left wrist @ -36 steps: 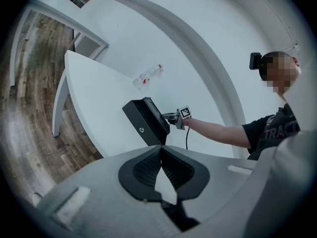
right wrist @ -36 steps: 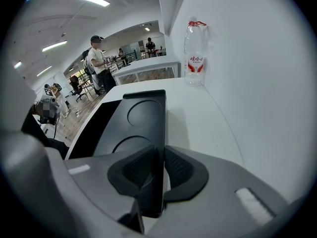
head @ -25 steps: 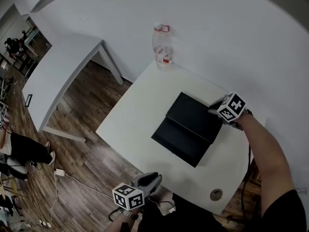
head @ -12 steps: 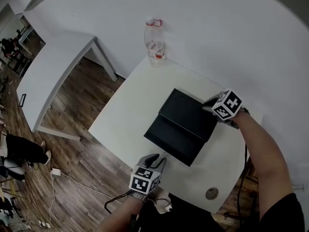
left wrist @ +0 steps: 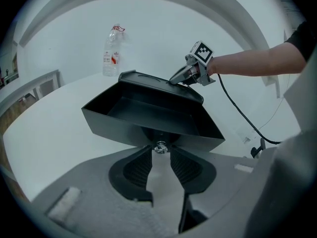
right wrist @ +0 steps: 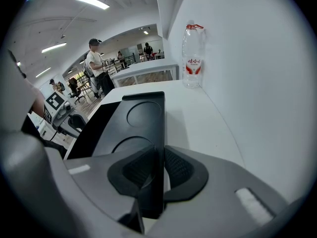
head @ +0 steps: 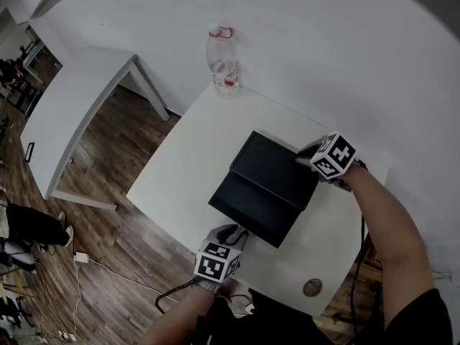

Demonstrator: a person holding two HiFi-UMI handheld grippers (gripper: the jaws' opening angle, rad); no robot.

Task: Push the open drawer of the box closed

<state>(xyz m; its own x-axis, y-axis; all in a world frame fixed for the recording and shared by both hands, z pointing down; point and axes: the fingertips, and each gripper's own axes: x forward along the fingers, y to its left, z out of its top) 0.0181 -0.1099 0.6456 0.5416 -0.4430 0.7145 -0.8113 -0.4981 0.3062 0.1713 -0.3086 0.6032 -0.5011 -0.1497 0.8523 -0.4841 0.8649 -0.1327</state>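
Drawer (left wrist: 148,114) stands open, unclosed; left gripper (left wrist: 161,155), jaws just opened wide, flanks its knob (left wrist: 159,147) ungripped; right gripper (right wrist: 157,155) clamps box (right wrist: 143,115).

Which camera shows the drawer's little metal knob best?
The left gripper view: the knob sits close, centred, facing the camera. The head view shows only the drawer from above; the right gripper view sees the box from behind, drawer front hidden.
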